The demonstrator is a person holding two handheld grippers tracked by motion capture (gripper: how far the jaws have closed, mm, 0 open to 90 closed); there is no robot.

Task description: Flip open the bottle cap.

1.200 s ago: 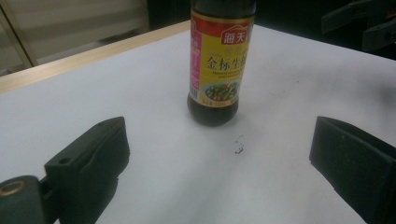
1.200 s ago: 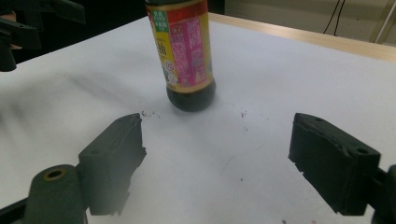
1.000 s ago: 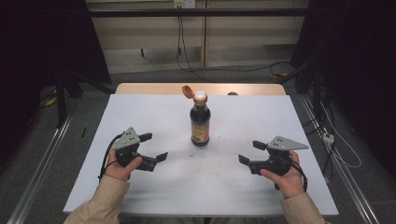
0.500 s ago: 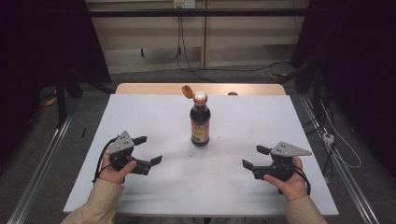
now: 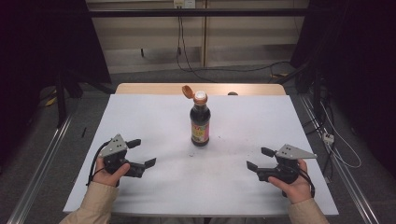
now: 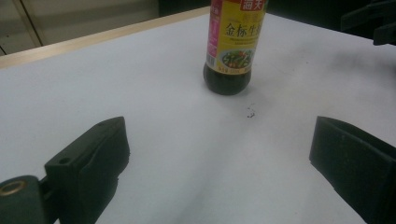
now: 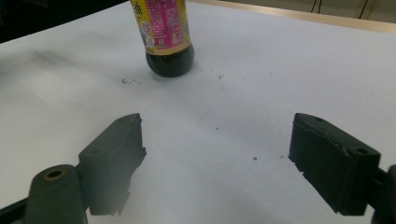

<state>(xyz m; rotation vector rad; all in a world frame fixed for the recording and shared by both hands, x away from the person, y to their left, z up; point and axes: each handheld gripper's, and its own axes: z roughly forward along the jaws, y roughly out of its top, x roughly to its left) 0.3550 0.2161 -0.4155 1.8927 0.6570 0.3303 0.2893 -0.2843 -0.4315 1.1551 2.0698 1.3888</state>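
**benchrat:** Big stuff first: white table (image 5: 140,121) with a wooden strip along the far edge, and one soy sauce bottle (image 5: 200,122) standing upright around the middle, a bit toward the far side. Its orange flip cap (image 5: 187,90) is hinged open, tipped off to the left of the neck.

**gripfan:** And the grippers?

**benchrat:** Both sit near the front edge, well apart from the bottle. Left gripper (image 5: 141,153) is at the left, right gripper (image 5: 260,158) at the right, both pointing inward toward the middle. Jaws spread wide on both, nothing between them, just bare table.

**gripfan:** So which one's closer?

**benchrat:** Pretty even, honestly. Maybe the left by a hair, I wouldn't bet on it. In the left gripper view the bottle (image 6: 232,46) is ahead and slightly right of centre; in the right gripper view it (image 7: 164,39) is ahead and left of centre. Long axis is vertical, so I'd guess a level, side-on grab around the body, going forward and inward.
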